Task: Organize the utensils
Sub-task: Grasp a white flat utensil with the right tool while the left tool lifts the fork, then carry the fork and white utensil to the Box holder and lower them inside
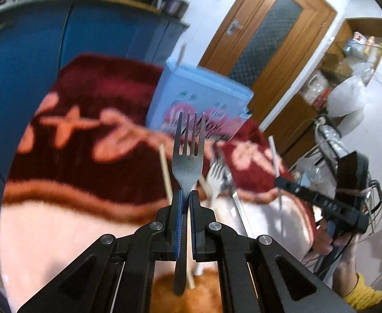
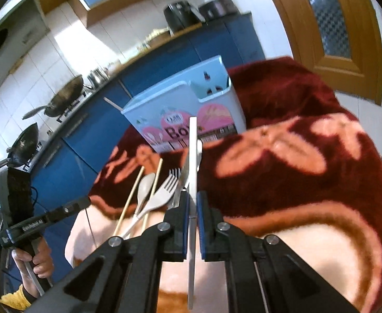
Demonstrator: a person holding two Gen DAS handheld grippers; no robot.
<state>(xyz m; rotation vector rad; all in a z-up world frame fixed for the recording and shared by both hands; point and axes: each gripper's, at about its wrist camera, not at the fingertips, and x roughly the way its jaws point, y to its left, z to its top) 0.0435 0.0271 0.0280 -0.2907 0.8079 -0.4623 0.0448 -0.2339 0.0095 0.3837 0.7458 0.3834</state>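
Observation:
My left gripper (image 1: 185,193) is shut on a metal fork (image 1: 188,154), tines pointing up and away, held above the blanket. My right gripper (image 2: 193,195) is shut on a flat metal chopstick (image 2: 192,169) that points toward the light blue utensil box (image 2: 188,109). The box stands upright on the red flowered blanket (image 2: 295,156); it also shows in the left wrist view (image 1: 198,99). On the blanket lie wooden chopsticks (image 2: 131,195), a beige spoon (image 2: 144,187), a beige fork (image 2: 162,193) and a metal fork (image 2: 176,174).
The right gripper (image 1: 321,203) shows at the right of the left wrist view. Blue kitchen cabinets (image 2: 92,140) with woks (image 2: 63,99) run behind. A wooden door (image 1: 266,41) and cluttered shelves (image 1: 347,62) stand to the right.

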